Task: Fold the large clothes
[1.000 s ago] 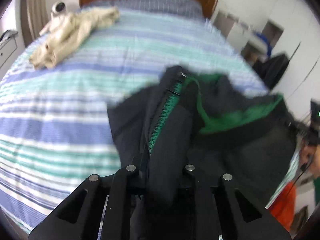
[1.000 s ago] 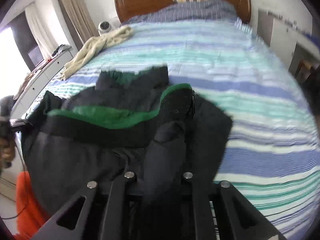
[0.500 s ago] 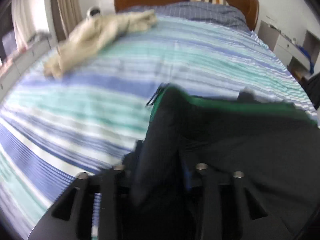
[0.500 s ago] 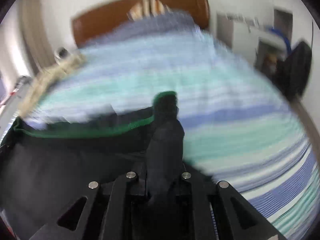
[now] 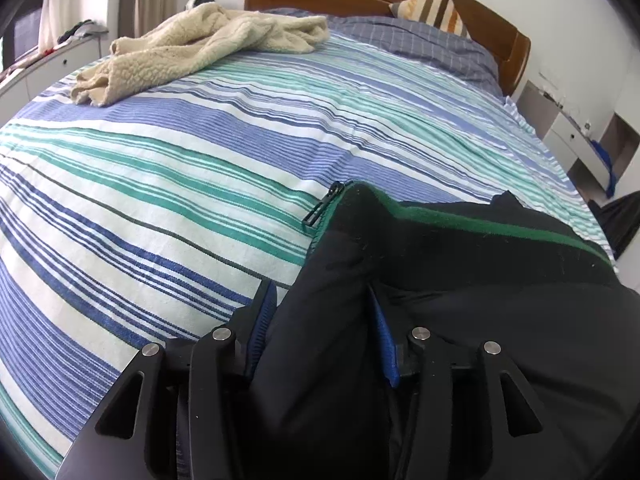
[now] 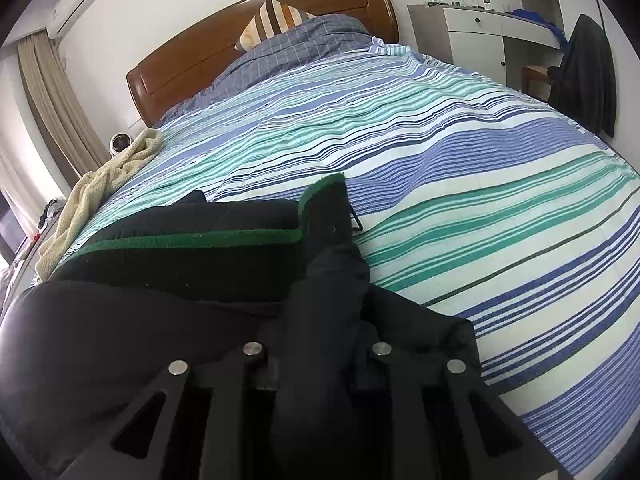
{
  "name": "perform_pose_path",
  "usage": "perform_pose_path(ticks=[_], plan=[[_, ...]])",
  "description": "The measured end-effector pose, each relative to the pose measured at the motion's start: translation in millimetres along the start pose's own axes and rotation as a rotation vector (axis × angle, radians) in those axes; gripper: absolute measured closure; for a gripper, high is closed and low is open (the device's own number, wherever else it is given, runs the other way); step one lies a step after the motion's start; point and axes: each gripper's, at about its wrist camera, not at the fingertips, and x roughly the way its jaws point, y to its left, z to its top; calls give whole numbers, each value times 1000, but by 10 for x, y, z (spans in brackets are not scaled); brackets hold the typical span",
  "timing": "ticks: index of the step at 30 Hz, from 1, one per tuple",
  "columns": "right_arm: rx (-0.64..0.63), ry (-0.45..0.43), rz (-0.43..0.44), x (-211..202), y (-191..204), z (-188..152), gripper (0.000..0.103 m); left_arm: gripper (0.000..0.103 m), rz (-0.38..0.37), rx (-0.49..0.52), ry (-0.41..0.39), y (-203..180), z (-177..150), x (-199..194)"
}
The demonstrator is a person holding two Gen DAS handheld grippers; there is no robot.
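Left wrist: one black jacket (image 5: 460, 280), one cream garment (image 5: 200, 48), one bed (image 5: 160, 168).

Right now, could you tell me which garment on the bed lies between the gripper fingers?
The black jacket with green lining; the cream fleece lies far off near the headboard.

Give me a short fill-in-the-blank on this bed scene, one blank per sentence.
1. The black jacket has a collar lining coloured ____.
2. The cream fleece garment lies on the striped ____.
3. The striped cushion leans against the wooden ____.
4. Fabric between the right gripper's fingers belongs to the ____.

Missing words: green; bed; headboard; jacket
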Motion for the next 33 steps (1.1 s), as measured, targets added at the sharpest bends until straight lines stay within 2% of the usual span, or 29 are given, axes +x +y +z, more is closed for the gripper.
perform_pose_path(ticks=[9, 12, 13, 16, 17, 19, 21, 23, 24, 26, 29, 31, 33], plan=[[12, 1, 6, 4, -14, 8, 84, 54, -13, -13, 9, 38, 17, 22], [6, 0, 0, -10, -8, 25, 81, 49, -12, -20, 26, 49, 43, 19], [5, 0, 1, -11, -4, 30, 81, 44, -5, -21, 33, 48, 51, 12], [30, -1, 34, -28, -52, 39, 80, 35, 39, -17, 77, 35, 102, -61], [47, 0, 53, -39, -88, 43, 78, 35, 61, -9, 97, 16, 133, -144], [82, 11, 100, -51, -160, 61, 77, 37, 54, 2, 84, -36, 164, -406], [125, 44, 162, -75, -254, 107, 72, 37, 20, 46, 38, -160, 187, -702], [160, 86, 197, -180, -356, 178, 70, 28, -35, 148, -29, -466, 220, -1076], [158, 88, 195, -281, -384, 210, 68, 24, -60, 178, -41, -579, 229, -1152], [147, 51, 196, -502, -392, 262, 67, 16, -169, 270, -25, -1006, 247, -1235], [144, -30, 254, -816, -342, 348, 67, 16, -261, 348, 38, -1547, 263, -1011], [134, -34, 337, -848, -257, 387, 66, 16, -256, 377, 80, -1795, 260, -698], [104, 1, 401, -701, -171, 368, 61, 16, -224, 355, 140, -1864, 227, -349]])
